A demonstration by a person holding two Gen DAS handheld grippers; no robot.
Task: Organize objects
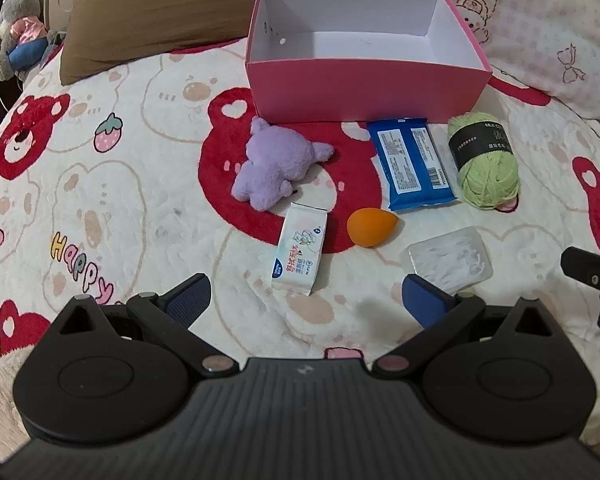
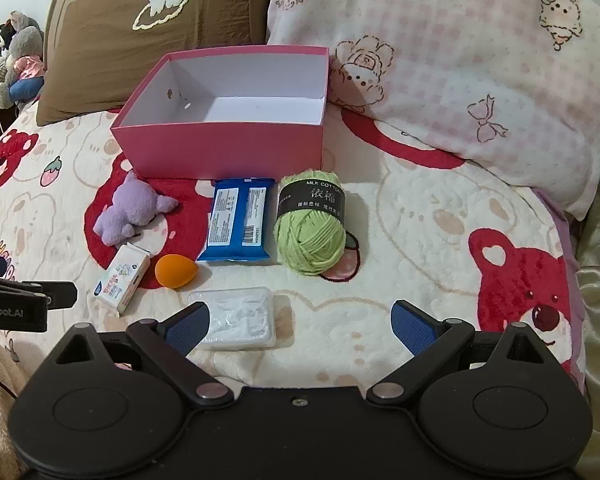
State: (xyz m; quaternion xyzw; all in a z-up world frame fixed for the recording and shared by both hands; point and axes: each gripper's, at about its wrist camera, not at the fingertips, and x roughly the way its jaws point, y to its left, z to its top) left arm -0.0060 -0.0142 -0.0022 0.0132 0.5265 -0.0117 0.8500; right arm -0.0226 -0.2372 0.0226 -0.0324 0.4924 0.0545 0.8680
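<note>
Pink box (image 1: 364, 92) w/ white inside, 6 items (image 1: 372, 222) lying in front

The blanket (image 1: 100, 208) carries the word "Happy" in pastel letters. The black band around the green yarn ball (image 2: 311, 236) reads "MILK COTTON" above Chinese characters. The left gripper (image 2: 16, 312), seen at the frame edge, shows "Robot.AI".
</note>
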